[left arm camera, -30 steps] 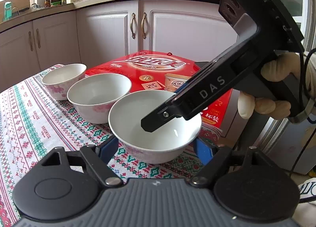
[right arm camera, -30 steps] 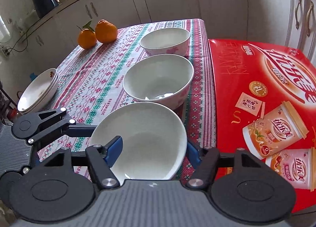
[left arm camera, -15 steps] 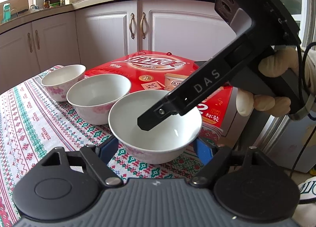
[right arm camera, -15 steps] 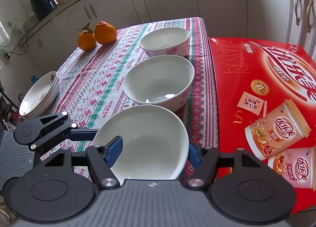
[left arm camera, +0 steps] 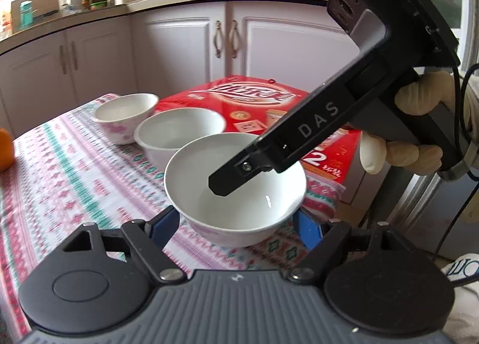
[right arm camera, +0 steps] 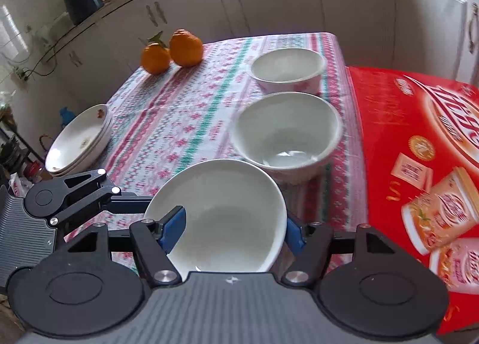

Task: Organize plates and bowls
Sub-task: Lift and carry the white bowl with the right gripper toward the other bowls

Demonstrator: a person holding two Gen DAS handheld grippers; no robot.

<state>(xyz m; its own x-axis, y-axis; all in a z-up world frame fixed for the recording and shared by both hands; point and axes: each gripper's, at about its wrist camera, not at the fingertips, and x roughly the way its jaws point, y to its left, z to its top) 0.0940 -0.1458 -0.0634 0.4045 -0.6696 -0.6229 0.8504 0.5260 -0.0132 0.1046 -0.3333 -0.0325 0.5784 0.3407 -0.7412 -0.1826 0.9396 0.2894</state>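
Note:
Three white bowls stand in a row on the patterned tablecloth. The nearest bowl [left arm camera: 236, 191] [right arm camera: 221, 218] is held between both grippers and appears lifted off the cloth. My left gripper [left arm camera: 236, 224] has its blue pads on either side of this bowl. My right gripper [right arm camera: 232, 228] has one finger [left arm camera: 227, 182] inside the bowl and the other outside its rim. The middle bowl [right arm camera: 287, 134] [left arm camera: 179, 131] and the far bowl [right arm camera: 287, 70] [left arm camera: 125, 116] stand empty behind it. A stack of white plates [right arm camera: 79, 139] lies at the table's left edge.
A red printed carton [right arm camera: 419, 149] [left arm camera: 254, 104] lies flush with the table's right side. Two oranges [right arm camera: 172, 52] sit at the far left of the cloth. White kitchen cabinets [left arm camera: 185, 44] and a countertop stand behind the table.
Both grippers and the nearest bowl have risen and shifted slightly; the table now looks lower and the frames are blurred by motion. The other bowls have not moved.

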